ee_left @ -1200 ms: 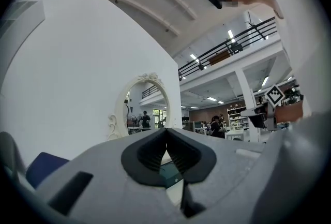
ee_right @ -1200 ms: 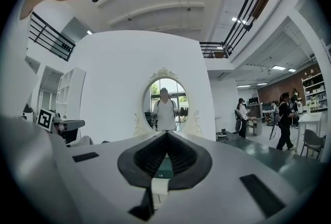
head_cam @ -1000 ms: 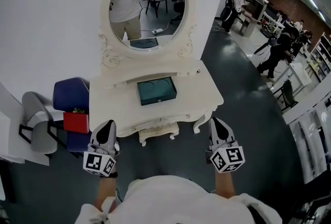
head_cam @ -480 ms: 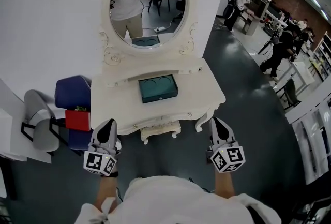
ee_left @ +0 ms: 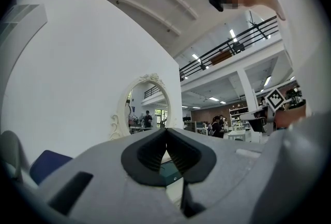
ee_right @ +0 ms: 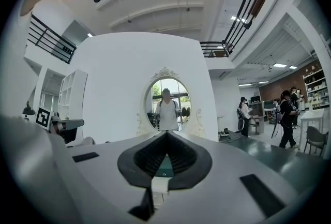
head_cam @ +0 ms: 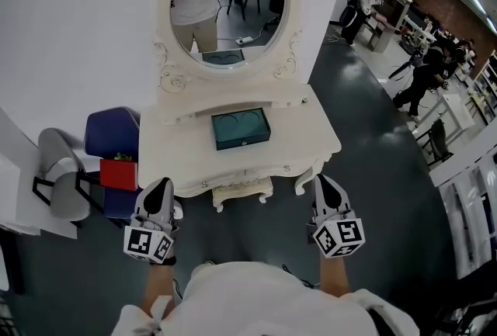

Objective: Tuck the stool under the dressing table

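Under the dressing table's tabletop point(head_cam: 178, 164) the stool point(head_cam: 242, 192) looks nearly tucked, while the left gripper point(head_cam: 161, 184) and right gripper point(head_cam: 321, 180) hover short of it, fingers point(ee_right: 183, 158) clenched on nothing, so a one-sided shove could jam it against a table leg point(head_cam: 301, 185).

A: Clothing?
B: White shirt point(head_cam: 256, 299), short sleeves.
A: Left tool point(head_cam: 161, 185)?
B: Grey moulded shell, black ribbed pads point(ee_left: 147, 151). The cube point(head_cam: 148, 244) at the rear carries black-and-white square markers.
A: Right tool point(head_cam: 323, 181)?
B: Same build and colours. Its cube point(head_cam: 339, 237) is marked the same way.
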The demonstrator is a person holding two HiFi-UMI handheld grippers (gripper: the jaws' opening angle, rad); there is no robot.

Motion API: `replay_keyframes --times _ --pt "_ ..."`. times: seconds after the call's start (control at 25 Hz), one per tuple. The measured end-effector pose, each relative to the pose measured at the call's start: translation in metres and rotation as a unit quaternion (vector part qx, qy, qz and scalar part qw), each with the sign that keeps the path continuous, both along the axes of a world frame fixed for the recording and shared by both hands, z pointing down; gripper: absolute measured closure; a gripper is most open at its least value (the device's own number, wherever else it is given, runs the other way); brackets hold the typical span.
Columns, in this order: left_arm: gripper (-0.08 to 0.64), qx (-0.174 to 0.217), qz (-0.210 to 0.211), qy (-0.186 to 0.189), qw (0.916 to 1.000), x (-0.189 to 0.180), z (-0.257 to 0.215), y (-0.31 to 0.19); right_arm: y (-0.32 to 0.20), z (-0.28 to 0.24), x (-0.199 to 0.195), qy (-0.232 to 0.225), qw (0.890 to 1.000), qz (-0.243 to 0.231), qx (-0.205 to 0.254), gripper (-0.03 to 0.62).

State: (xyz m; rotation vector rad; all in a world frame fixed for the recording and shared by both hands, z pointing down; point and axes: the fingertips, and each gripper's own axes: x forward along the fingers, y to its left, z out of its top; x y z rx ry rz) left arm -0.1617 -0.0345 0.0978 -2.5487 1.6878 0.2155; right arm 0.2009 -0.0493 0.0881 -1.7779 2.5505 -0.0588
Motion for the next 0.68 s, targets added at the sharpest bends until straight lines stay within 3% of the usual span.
replay_keyframes --times 0.68 --pt "0.543 -0.009 0.013 0.022 0.9996 0.0069 0.0059 0.003 0.0097 0.0047 -0.0039 0.006 1.0 -0.005 -0.007 0.594"
